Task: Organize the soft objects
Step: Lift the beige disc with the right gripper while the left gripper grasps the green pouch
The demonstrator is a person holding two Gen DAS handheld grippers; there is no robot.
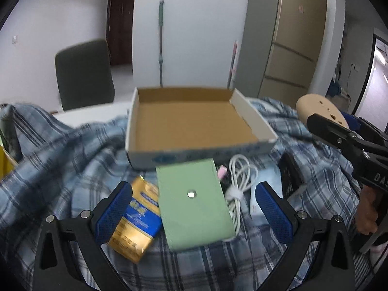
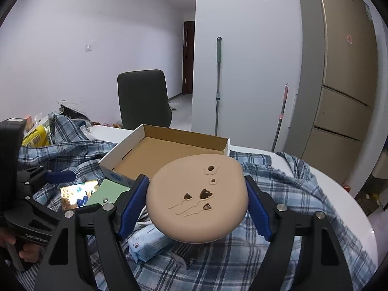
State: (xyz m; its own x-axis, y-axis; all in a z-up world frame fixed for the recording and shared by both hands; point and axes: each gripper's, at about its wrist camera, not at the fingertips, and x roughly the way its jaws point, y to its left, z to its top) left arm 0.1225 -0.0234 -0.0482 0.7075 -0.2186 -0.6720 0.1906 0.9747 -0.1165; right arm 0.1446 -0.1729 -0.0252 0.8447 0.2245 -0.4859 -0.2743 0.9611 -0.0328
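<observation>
A: The right claw (image 2: 197,206) is clamped on the tan round pad (image 2: 197,198), blue pads pressing its two sides, and holds it clear of the plaid cloth (image 2: 278,186). The open cardboard box (image 2: 169,150) sits just beyond, toward twelve o'clock.

B: And the left claw (image 1: 194,208)?

A: Its jaws stand apart with nothing between the pads. It hovers over the green card (image 1: 194,201), the gold packet (image 1: 135,218) at its nine o'clock, the white cable (image 1: 238,181) at its two o'clock.

B: What could go wrong?

A: The pad is squeezed only at its edges — it looks soft, so I'd judge it could bow and pop out, or tip forward if the carry is jerky. The box's near wall (image 2: 118,175) is another risk: a low approach could catch the pad's rim on it and shove the box along the cloth.

B: Anything in the way?

A: The two claws are near each other; in the left view the right one comes in at three o'clock, so crossing paths could knock them together. Under the pad lie a pale blue tissue pack (image 2: 150,240) and a small dark item I cannot make out. The rumpled cloth covers the bench (image 2: 339,194) — a snagged fold could drag things off. A dark chair (image 2: 143,97) stands behind, well apart.
</observation>
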